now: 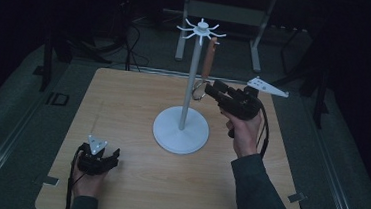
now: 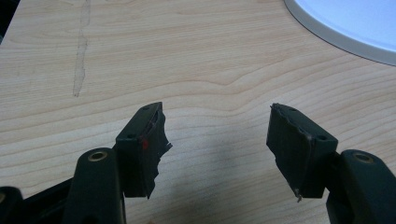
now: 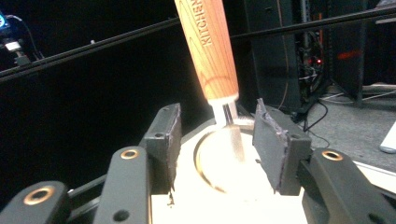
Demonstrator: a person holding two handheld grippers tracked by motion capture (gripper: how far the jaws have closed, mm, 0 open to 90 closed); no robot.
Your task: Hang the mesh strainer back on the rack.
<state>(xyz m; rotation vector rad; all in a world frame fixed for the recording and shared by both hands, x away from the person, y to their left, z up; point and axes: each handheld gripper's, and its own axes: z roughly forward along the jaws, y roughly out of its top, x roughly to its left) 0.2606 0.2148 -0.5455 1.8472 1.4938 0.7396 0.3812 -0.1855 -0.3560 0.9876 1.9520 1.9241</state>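
A white hanging stand (image 1: 190, 85) with a spoked top rises from a round base (image 1: 180, 130) at mid-table. From one spoke hangs a utensil with a wooden handle (image 1: 208, 61) (image 3: 208, 46) and a round metal end (image 1: 199, 91) (image 3: 224, 158). My right gripper (image 1: 211, 89) (image 3: 217, 126) is level with that metal end, its jaws apart on either side of the thin neck, pads clear of it. My left gripper (image 1: 110, 154) (image 2: 217, 126) rests open near the table's front left with nothing between its fingers.
The wooden table (image 1: 123, 99) has bare board on the left and at the front. In the left gripper view the stand base (image 2: 345, 23) lies at the upper right. Dark frames and cables stand behind the table.
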